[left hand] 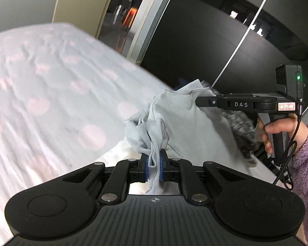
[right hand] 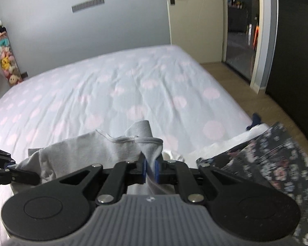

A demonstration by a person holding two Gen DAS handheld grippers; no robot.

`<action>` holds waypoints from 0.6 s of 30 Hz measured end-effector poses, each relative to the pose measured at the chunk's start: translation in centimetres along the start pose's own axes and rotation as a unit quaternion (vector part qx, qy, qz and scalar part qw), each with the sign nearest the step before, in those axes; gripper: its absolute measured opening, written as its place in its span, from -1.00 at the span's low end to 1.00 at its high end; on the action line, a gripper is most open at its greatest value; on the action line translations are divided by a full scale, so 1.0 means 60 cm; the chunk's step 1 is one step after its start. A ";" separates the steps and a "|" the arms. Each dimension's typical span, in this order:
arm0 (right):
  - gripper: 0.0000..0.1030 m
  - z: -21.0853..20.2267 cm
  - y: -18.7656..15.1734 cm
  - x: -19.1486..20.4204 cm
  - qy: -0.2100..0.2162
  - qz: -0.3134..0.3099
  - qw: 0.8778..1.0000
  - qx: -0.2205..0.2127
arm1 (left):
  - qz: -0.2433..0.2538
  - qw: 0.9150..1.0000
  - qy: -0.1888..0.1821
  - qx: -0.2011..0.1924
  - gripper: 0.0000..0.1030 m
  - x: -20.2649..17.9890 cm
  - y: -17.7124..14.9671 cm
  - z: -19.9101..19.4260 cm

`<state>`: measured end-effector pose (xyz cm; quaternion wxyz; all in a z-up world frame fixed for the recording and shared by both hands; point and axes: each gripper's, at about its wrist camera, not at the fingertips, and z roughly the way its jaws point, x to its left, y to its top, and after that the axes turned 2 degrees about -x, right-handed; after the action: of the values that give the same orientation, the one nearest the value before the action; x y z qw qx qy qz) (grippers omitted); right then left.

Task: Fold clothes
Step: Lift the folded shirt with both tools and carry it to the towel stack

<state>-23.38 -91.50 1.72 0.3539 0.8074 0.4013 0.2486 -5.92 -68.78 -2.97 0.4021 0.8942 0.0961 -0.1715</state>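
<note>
A light grey garment [left hand: 174, 119] hangs bunched between both grippers above the bed. My left gripper [left hand: 153, 161] is shut on a gathered edge of it, the cloth pinched between the blue pads. In the right wrist view my right gripper [right hand: 151, 167] is shut on another hemmed edge of the same grey garment [right hand: 96, 149]. The right gripper [left hand: 201, 102] also shows in the left wrist view, at the garment's far side, held by a hand [left hand: 277, 131] in a purple fleece sleeve. The left gripper's fingers [right hand: 16, 174] enter at the lower left of the right wrist view.
The bed [right hand: 113, 86] has a pale blue sheet with pink spots. A dark floral garment [right hand: 267, 164] and a white one [right hand: 225, 147] lie at its right edge. A speckled grey garment [left hand: 240, 127] lies behind the held one. Dark wardrobe [left hand: 215, 41] and open doorway [right hand: 242, 30] stand beyond.
</note>
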 end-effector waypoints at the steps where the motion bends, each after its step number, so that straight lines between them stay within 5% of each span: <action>1: -0.82 0.012 -0.003 -0.001 0.002 0.002 1.000 0.007 | -0.006 1.000 0.000 0.006 -0.85 0.010 -0.005 0.008; 9: -0.79 0.068 -0.024 -0.014 0.004 0.034 0.999 0.031 | -0.028 0.999 -0.012 0.032 -0.81 0.038 -0.023 0.029; 14: -0.45 0.024 -0.023 -0.024 -0.003 0.052 0.999 0.004 | -0.023 1.000 -0.006 0.013 -0.68 0.034 -0.018 -0.012; 18: -0.44 -0.032 -0.031 -0.033 -0.022 0.052 0.998 -0.014 | -0.014 1.000 -0.004 -0.002 -0.63 0.012 -0.018 -0.049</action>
<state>-26.69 -91.63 1.23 0.3606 0.8271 0.3479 0.2546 -4.93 -65.85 -2.13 0.4023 0.8912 0.1073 -0.1801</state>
